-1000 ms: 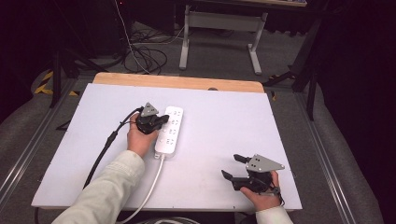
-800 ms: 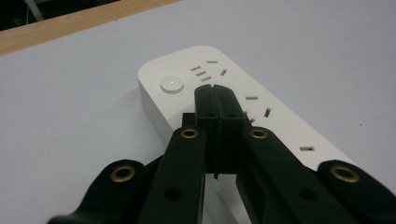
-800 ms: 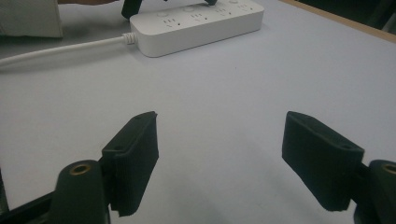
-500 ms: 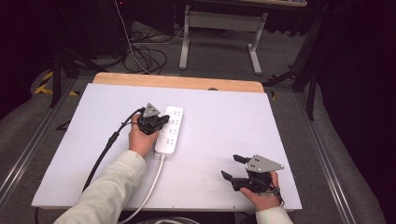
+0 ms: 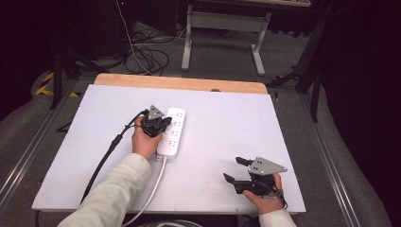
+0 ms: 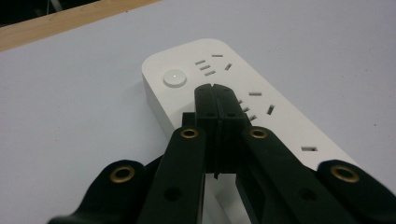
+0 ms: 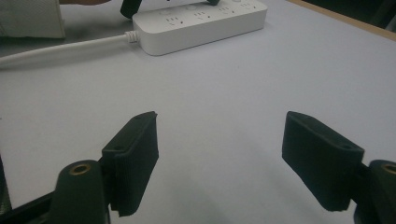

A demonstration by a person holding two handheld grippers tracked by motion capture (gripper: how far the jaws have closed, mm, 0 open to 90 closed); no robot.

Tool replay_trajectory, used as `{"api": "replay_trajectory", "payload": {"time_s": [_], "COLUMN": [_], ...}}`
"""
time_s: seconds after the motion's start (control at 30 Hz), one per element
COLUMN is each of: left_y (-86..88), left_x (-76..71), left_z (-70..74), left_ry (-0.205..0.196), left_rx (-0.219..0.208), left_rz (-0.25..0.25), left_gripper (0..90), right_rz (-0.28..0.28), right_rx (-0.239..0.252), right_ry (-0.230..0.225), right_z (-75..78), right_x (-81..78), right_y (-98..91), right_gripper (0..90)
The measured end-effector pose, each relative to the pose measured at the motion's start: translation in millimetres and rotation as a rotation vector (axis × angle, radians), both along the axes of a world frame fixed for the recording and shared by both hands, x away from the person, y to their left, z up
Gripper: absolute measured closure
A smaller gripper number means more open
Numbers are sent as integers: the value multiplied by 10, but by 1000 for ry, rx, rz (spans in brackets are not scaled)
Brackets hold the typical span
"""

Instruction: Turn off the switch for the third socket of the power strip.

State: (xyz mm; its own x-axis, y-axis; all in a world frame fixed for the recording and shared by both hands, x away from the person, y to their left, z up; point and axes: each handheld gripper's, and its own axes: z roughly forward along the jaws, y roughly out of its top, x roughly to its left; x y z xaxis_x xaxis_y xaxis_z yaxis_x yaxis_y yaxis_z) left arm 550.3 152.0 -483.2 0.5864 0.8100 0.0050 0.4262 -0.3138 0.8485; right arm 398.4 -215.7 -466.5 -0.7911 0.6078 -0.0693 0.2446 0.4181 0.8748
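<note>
The white power strip (image 5: 171, 132) lies mid-tabletop (image 5: 246, 123). The left hand-held gripper (image 6: 216, 93), jaws pressed together, is poised just short of its round button (image 6: 174, 77); that button should be pushed squarely downward. The right hand-held gripper (image 7: 219, 154) is held apart, idle.

The person wears a pale cream long-sleeved top, the left sleeve (image 5: 111, 191) loose and creased, the right cuff (image 5: 275, 219) just showing. The left gripper (image 5: 163, 124) is black plastic with a small grey three-cornered plate on top and a thick black cable (image 5: 105, 158) trailing from it. The right gripper (image 5: 235, 170) is the same black build with a larger grey plate bearing small dark screws. Close up, each gripper's arms carry brass-ringed holes, and the fingers (image 7: 135, 154) end in matte black rectangular pads.
</note>
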Motion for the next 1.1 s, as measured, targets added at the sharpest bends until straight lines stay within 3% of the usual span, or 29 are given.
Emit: {"api": "replay_trajectory", "payload": {"time_s": [0.47, 0.57, 0.73, 0.8, 0.87, 0.9, 0.97, 1.1], "left_y": [-32, -44, -20, 31, 62, 73, 83, 125], "left_x": [1, 2, 16, 9, -17, -29, -44, -100], "left_z": [21, 29, 35, 120, 223, 259, 284, 347], "left_ry": [1, 18, 29, 45, -3, 4, 12, -5], "left_rx": [34, 42, 17, -62, -81, -99, -103, -53], "left_rz": [12, 22, 9, 19, 16, 12, 9, 0], "left_gripper": [900, 900, 900, 900, 900, 900, 900, 900], "right_rz": [6, 7, 12, 9, 9, 7, 7, 7], "right_rx": [-4, -4, -1, -1, -1, -2, -4, -4], "right_ry": [-1, -1, -3, -2, -1, -2, -2, -3], "right_z": [0, -1, -2, 0, 1, 1, -1, 1], "right_x": [-7, -8, -11, -9, -7, -6, -5, -12], "right_y": [2, 6, 2, 2, 4, 6, 11, 13], "right_gripper": [274, 274, 274, 274, 274, 274, 273, 274]}}
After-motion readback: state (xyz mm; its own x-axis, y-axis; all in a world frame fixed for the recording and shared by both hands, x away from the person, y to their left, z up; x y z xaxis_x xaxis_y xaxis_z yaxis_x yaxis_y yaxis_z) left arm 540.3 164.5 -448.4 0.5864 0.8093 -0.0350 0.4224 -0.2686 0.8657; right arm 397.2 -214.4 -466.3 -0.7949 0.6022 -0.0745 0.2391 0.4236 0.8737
